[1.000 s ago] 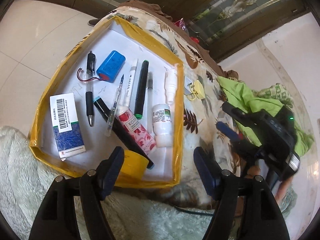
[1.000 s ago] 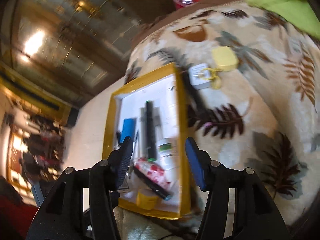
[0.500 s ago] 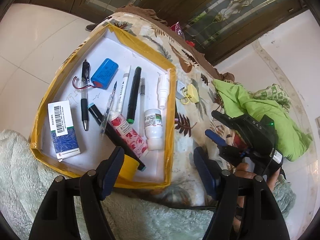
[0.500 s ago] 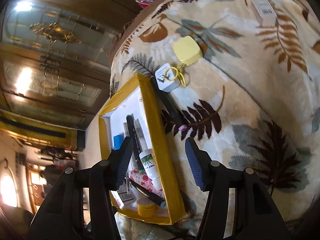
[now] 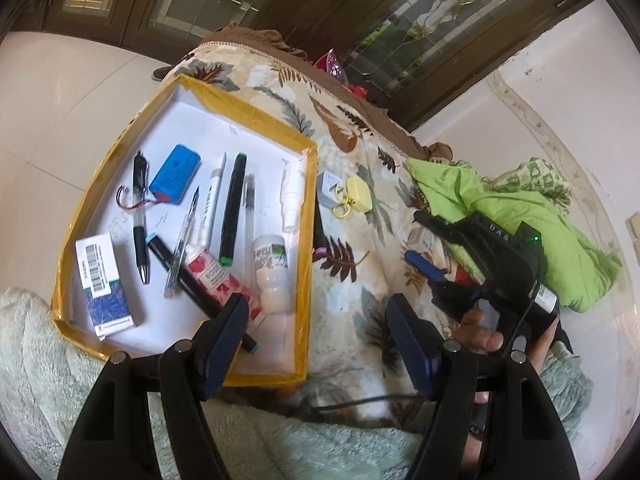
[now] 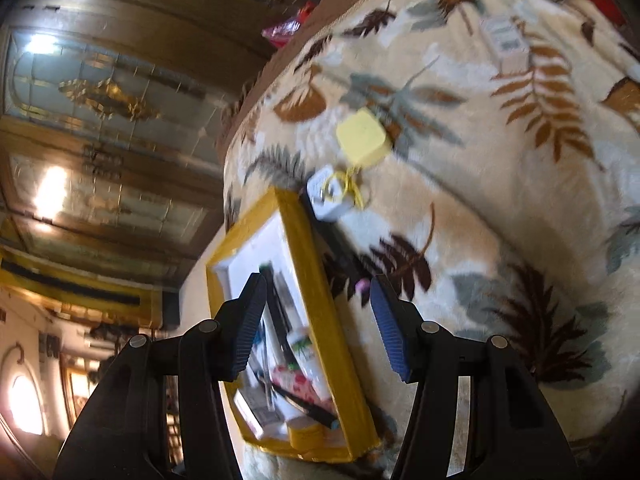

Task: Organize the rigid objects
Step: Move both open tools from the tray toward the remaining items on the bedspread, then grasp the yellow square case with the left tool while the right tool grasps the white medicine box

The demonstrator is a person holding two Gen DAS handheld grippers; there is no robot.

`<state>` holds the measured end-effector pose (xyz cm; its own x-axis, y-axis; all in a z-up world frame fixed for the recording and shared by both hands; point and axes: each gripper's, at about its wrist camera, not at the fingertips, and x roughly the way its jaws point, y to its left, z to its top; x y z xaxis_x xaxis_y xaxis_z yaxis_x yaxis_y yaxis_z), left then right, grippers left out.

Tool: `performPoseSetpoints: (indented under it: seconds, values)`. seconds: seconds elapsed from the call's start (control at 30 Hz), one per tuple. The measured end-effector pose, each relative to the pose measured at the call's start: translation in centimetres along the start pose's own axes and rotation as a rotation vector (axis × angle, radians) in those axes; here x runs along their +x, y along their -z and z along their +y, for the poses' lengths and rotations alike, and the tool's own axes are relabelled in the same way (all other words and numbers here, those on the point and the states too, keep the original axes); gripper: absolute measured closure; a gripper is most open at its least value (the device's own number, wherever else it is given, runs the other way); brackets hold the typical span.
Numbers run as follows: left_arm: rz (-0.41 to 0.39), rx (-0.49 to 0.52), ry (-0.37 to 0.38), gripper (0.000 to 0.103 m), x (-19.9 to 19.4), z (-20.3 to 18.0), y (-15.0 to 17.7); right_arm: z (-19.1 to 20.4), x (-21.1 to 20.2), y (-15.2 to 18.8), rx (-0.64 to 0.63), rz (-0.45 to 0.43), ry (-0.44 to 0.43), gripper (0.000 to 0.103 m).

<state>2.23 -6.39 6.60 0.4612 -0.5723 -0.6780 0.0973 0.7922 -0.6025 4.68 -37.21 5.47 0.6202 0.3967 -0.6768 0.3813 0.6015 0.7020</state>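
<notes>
A yellow-rimmed tray [image 5: 306, 240] [image 6: 344, 380] on the leaf-print blanket holds pens, a blue battery pack [image 5: 176, 174], a barcoded box [image 5: 104, 284], a rose-print tube [image 5: 216, 276] and a white bottle [image 5: 272, 268]. Outside its right rim lie a black marker [image 5: 319, 228] [image 6: 344, 248], a white charger plug [image 5: 327, 189] [image 6: 328, 196], a yellow case [image 5: 359, 196] [image 6: 362, 140] and a small white box [image 5: 420, 237] [image 6: 505, 44]. My left gripper [image 5: 316, 304] hangs open and empty over the tray's near right corner. My right gripper [image 6: 318, 284] [image 5: 413, 236], held in a hand, is open and empty above the tray rim and marker.
A green cloth [image 5: 500, 208] is heaped at the right of the bed. A fluffy pale blanket [image 5: 60, 380] covers the near edge, with a black cable [image 5: 360, 402] across it. White floor tiles lie to the left, dark glazed doors behind.
The left view has risen and drawn back, so the tray looks smaller. The right gripper has rolled and slid sideways; the tray now sits lower between its fingers. Both stay open.
</notes>
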Motion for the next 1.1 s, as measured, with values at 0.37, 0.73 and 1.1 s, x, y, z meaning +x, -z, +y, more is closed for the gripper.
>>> performPoseSetpoints:
  seconds: [0.37,0.73,1.1]
  values:
    - [-0.06,0.062,-0.089,0.031,-0.7,-0.9,-2.3,2.2,2.6,-5.2,-0.008,-0.016,-0.04,0.048]
    - [0.063,0.194,-0.035,0.031,8.5,-7.3,-6.1,-3.1,0.0,-8.0,0.061,-0.026,0.044,0.048]
    - [0.166,0.237,-0.2,0.031,22.7,-12.8,-12.0,-8.6,-3.1,-9.1,0.24,-0.186,0.078,0.048]
